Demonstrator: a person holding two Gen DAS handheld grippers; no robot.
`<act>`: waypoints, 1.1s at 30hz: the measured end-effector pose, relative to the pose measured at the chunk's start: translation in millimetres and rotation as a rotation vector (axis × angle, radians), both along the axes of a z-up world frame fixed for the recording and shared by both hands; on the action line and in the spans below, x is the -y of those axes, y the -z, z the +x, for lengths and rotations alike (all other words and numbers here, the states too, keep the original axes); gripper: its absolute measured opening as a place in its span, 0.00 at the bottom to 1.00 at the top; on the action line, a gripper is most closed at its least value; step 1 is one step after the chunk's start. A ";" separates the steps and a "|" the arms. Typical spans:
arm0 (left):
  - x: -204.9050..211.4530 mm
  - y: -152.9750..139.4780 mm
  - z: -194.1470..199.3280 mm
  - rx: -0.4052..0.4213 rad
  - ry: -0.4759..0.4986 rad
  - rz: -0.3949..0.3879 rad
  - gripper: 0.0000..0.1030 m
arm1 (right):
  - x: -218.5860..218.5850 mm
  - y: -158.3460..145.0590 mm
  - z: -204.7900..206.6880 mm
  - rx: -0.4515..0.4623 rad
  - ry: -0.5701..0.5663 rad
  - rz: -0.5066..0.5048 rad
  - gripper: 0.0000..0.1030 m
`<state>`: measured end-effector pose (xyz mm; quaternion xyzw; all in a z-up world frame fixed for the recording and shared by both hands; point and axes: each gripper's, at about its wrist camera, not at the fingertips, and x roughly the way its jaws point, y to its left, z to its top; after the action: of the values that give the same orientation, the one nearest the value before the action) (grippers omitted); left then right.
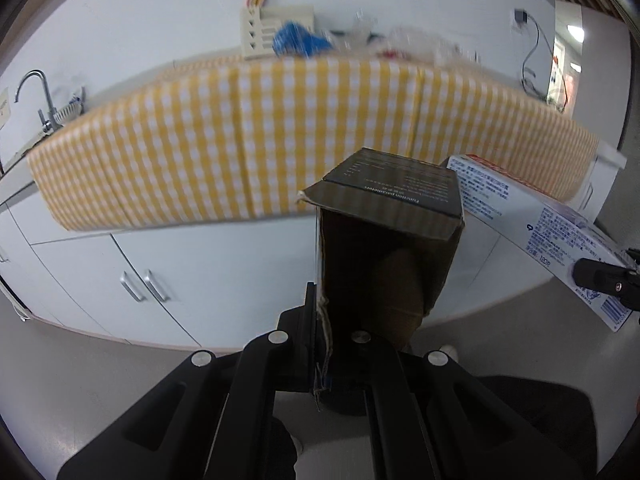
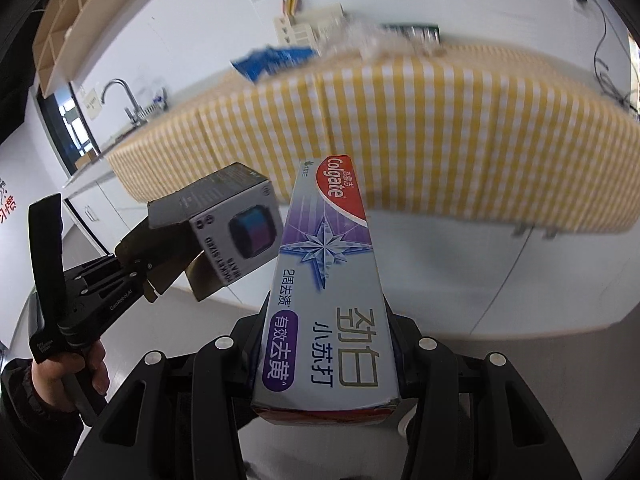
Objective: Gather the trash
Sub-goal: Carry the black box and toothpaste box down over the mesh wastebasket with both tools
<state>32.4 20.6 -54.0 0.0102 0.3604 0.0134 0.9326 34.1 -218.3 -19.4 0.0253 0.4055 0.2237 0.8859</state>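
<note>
Checked cloth (image 2: 460, 128) behind claw-held toothpaste box (image 2: 324, 280).

A toothpaste box (image 2: 326, 280) carries the red "Colgate" logo above Chinese print, including "2周去渍" and "小苏打"; its side reads "120". A black carton (image 1: 396, 196) shows "Function Parameters". The left tool (image 2: 138, 272) is stamped "GenRobot.AI".

Countertop clutter (image 1: 360, 36) blurred; toothpaste box (image 1: 560, 232) end cut by edge.

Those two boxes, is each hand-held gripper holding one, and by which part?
Yes. Left hand-held gripper pinches the dark box's open flap; right hand-held gripper clamps the toothpaste box by its sides, near one end.
</note>
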 end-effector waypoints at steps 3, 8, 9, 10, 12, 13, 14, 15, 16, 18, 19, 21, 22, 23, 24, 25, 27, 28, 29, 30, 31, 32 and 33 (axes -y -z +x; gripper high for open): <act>1.6 29.2 13.4 -0.057 0.009 -0.002 0.03 | -1.0 26.4 11.3 -0.058 0.006 -0.005 0.48; -0.3 76.3 36.5 -0.153 0.012 -0.007 0.03 | -3.8 73.1 34.0 -0.143 0.021 -0.028 0.48; -0.4 86.1 41.5 -0.174 0.015 -0.005 0.03 | -5.1 85.2 39.7 -0.164 0.025 -0.036 0.48; -2.0 98.4 48.5 -0.202 0.019 -0.004 0.03 | -7.0 97.8 45.5 -0.189 0.027 -0.043 0.48; -2.2 121.5 60.6 -0.248 0.029 0.004 0.03 | -9.5 117.4 55.4 -0.225 0.029 -0.053 0.48; -0.8 130.6 64.4 -0.263 0.032 0.010 0.03 | -10.9 125.9 59.7 -0.239 0.028 -0.059 0.48; 0.6 143.2 70.7 -0.286 0.037 0.019 0.03 | -13.1 139.9 65.7 -0.264 0.027 -0.068 0.48; 2.2 155.4 76.6 -0.309 0.044 0.024 0.03 | -15.0 152.0 70.6 -0.290 0.025 -0.074 0.48; 3.5 164.2 80.7 -0.323 0.048 0.028 0.03 | -16.9 166.0 76.1 -0.324 0.024 -0.079 0.48; 6.2 186.9 88.5 -0.362 0.056 0.038 0.03 | -18.3 188.1 83.7 -0.379 0.023 -0.079 0.48; 7.4 199.5 93.8 -0.385 0.060 0.046 0.03 | -20.3 199.7 86.9 -0.410 0.024 -0.076 0.48; 9.4 224.2 103.8 -0.433 0.067 0.061 0.03 | -21.8 228.9 98.3 -0.484 0.031 -0.063 0.48; 7.3 233.9 109.3 -0.453 0.069 0.059 0.03 | -22.0 242.8 103.5 -0.517 0.037 -0.060 0.48; 7.1 244.0 113.3 -0.476 0.071 0.056 0.03 | -22.4 254.0 107.7 -0.543 0.042 -0.058 0.48; 6.6 253.7 117.0 -0.501 0.075 0.053 0.03 | -23.4 263.5 111.4 -0.565 0.045 -0.058 0.48; 5.8 265.1 120.7 -0.530 0.076 0.046 0.03 | -24.5 273.0 114.7 -0.587 0.048 -0.057 0.48; 3.5 282.3 126.5 -0.574 0.077 0.035 0.03 | -31.7 288.5 120.9 -0.613 0.050 -0.061 0.48; 0.0 292.8 130.7 -0.599 0.078 0.031 0.03 | -34.7 298.1 125.1 -0.632 0.052 -0.067 0.48; -1.8 300.5 134.0 -0.618 0.077 0.031 0.03 | -37.8 304.5 128.3 -0.645 0.053 -0.068 0.48; -3.9 304.9 136.5 -0.627 0.074 0.030 0.03 | -40.3 309.7 131.8 -0.656 0.053 -0.069 0.48; -5.3 310.6 139.8 -0.634 0.073 0.027 0.03 | -43.3 315.5 136.6 -0.668 0.053 -0.070 0.48; -6.4 315.5 143.1 -0.642 0.075 0.028 0.03 | -44.8 321.5 141.3 -0.675 0.052 -0.071 0.48; -7.6 316.7 142.4 -0.646 0.076 0.031 0.03 | -48.1 326.4 145.1 -0.683 0.052 -0.073 0.48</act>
<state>174.8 28.2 -370.8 0.0416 0.6368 -0.0196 0.7696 179.2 -170.2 -345.8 0.0772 0.6857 0.1649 0.7047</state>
